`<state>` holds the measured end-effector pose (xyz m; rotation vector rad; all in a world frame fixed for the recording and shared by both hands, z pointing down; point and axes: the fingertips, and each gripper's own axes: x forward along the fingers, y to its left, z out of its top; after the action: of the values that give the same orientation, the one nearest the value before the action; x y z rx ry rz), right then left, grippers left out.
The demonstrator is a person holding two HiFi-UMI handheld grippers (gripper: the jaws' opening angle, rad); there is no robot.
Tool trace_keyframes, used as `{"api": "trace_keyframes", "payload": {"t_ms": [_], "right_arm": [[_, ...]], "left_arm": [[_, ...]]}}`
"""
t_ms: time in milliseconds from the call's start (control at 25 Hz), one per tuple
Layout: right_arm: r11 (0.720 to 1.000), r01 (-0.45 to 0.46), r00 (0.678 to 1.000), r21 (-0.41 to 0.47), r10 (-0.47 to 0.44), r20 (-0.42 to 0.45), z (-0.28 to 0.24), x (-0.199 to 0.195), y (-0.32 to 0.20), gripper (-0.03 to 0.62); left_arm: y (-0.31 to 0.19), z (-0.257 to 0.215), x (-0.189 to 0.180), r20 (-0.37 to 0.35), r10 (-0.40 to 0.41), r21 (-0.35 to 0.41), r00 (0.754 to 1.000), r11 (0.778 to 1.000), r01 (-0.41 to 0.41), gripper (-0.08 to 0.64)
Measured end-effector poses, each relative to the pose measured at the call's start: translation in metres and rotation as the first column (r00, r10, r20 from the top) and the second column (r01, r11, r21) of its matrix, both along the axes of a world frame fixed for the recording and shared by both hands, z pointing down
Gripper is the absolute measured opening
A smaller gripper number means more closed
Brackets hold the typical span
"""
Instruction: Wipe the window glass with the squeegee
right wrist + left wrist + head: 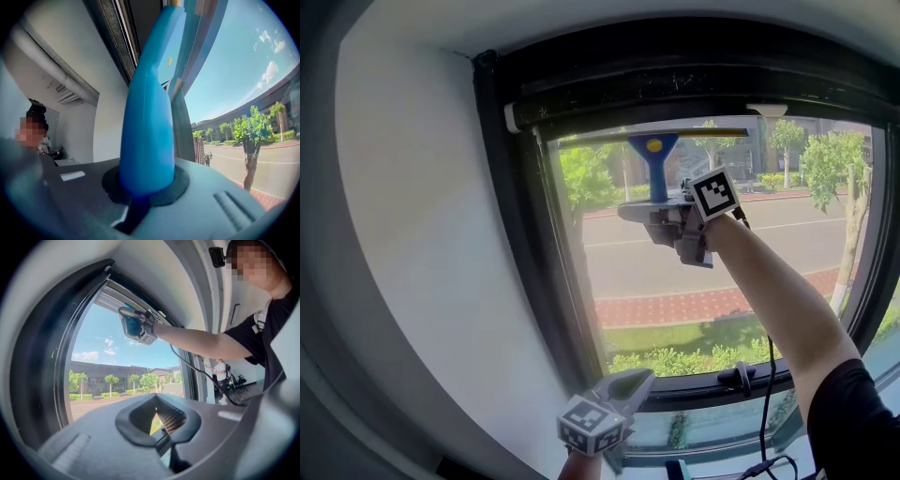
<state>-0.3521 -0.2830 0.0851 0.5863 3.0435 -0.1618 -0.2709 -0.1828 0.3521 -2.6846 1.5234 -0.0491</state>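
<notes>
White wall [422, 234] across the whole left of the head view. Beside it, a dark window frame [517, 244] around the window glass [675, 291], with a street, trees and a brick path seen through the pane.

Reaching up from the lower right to the upper part of the pane, a bare arm [778, 300] in a dark short sleeve.

At the very top of the glass, just under the frame's top rail, the squeegee [654, 167]: long blade lying level along the upper edge and seemingly against the pane, blue handle hanging straight down from its middle.

Clamped on the lower end of that handle, the right gripper [661, 214]. From its own camera [145, 187], both jaws pressed tight on either side of the blue handle [147, 117], which rises straight away from them close beside the glass.

Low down near the bottom corner of the frame, well apart from the squeegee, the left gripper [633, 380]. From its own camera [157, 416], jaws brought together at the tips with nothing gripped, only street showing through the hollow between the ribbed pads.

On the bottom rail, a small dark window handle [741, 378]. Next to it, a thin black cable [769, 394] hanging below the arm.
</notes>
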Motion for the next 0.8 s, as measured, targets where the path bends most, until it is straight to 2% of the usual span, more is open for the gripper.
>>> {"api": "trace_keyframes", "payload": {"t_ms": [360,800], "right_arm": [[1.0,0.016,0.999,-0.016,-0.016,-0.045,0.037,0.001,0.001,0.006],[1.0,0.017,0.997,-0.01,-0.018,-0.077,0.073,0.003,0.002,0.005]], "left_arm": [[-0.003,0.019,0.008,-0.007,0.047,-0.011,0.999,0.999,-0.047,0.002],[0.001,0.017,0.008,-0.017,0.013,-0.033,1.0,0.999,-0.014,0.002]]}}
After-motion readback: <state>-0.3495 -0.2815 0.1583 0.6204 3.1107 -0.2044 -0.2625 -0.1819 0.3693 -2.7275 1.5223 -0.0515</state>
